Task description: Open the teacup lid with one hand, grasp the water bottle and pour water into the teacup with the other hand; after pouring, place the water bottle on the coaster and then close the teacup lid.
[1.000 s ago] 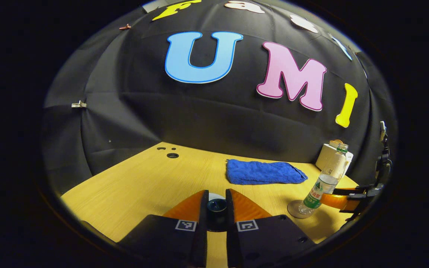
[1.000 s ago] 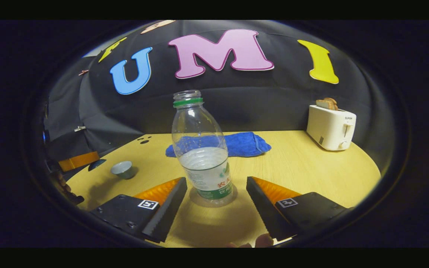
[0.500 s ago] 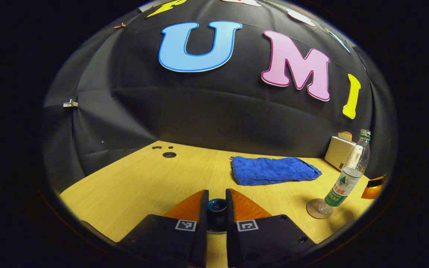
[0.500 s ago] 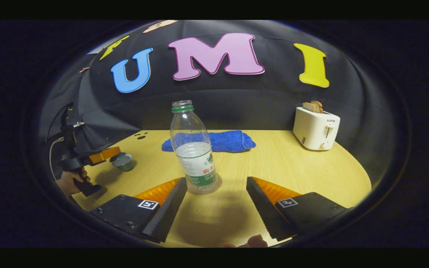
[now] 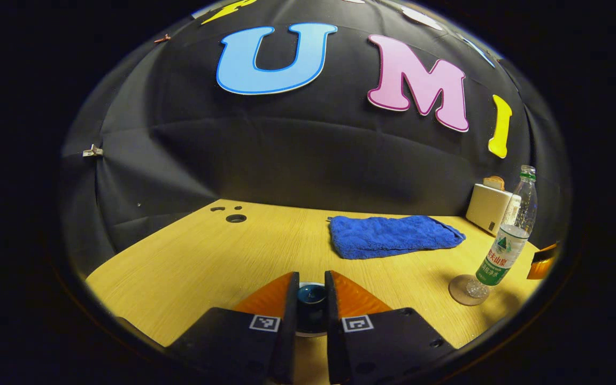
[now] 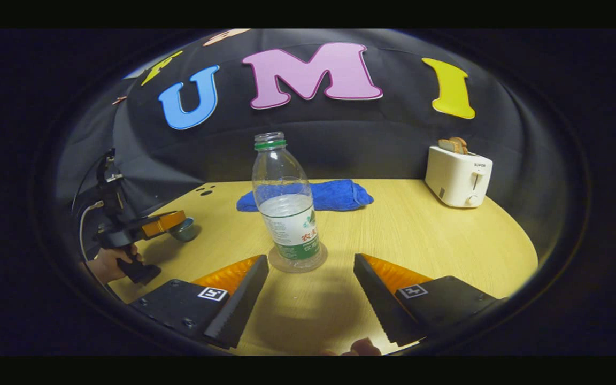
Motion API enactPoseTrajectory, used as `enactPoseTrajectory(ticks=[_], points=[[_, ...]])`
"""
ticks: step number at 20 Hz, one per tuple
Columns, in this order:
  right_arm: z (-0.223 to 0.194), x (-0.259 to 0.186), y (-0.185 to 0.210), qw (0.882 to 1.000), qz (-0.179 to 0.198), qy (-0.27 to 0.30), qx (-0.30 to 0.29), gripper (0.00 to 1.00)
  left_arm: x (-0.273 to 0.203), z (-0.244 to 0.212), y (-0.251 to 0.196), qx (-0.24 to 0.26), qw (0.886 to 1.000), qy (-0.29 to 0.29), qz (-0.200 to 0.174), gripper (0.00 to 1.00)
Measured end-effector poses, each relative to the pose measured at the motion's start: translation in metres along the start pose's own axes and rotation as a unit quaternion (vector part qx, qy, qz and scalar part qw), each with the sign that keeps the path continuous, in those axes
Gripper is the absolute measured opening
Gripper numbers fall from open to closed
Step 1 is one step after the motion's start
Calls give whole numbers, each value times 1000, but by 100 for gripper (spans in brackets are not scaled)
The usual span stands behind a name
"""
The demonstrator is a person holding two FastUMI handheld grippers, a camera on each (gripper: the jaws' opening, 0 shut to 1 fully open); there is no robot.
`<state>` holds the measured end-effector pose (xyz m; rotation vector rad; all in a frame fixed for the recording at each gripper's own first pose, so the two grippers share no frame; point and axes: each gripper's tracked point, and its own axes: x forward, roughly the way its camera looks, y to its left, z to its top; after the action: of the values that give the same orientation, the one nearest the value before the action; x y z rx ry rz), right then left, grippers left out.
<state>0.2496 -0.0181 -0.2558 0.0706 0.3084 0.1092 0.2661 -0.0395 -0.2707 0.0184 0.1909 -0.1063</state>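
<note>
A pale yellow wood-grain table (image 6: 436, 240) carries everything. At its back lies a rumpled blue terry cloth (image 6: 335, 194), and to the right stands a cream two-slot toaster (image 6: 459, 176) with bread in its slots. An uncapped clear plastic water bottle (image 6: 286, 206) with a green neck ring and a green-and-white label stands upright on a round translucent coaster (image 6: 297, 262), partly filled. The right gripper (image 6: 310, 294) sits just short of it, jaws spread wide, touching nothing. In the left gripper view, the left gripper (image 5: 310, 299) has its jaws drawn close on the knob of a dark blue teacup lid (image 5: 310, 295). In the right gripper view, a small grey teacup (image 6: 184, 229) sits at the table's left, right by that gripper; whether the lid rests on it cannot be told.
</note>
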Motion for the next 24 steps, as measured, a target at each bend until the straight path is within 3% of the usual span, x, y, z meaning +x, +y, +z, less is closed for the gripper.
enactPoseTrajectory(ticks=[6, 9, 13, 18, 24], points=[[1, 0, -2, 1000, 1, -1, -2, 99, -2, -1, 0, -6, 1000, -1, 1, 39], [4, -3, -4, 1000, 0, -5, 1, 99, -12, 12, 4, -3, 1000, -16, 10, 70], [26, -12, -5, 1000, 1, -15, -3, 99, -41, 36, -2, 9, 1000, -27, 13, 95], [72, -41, -6, 999, 3, -40, -27, 99, -100, 80, -17, 7, 999, -31, 35, 96], [113, -91, 9, 998, 26, -61, -11, 99, -170, 163, -47, -8, 996, -71, 51, 96]])
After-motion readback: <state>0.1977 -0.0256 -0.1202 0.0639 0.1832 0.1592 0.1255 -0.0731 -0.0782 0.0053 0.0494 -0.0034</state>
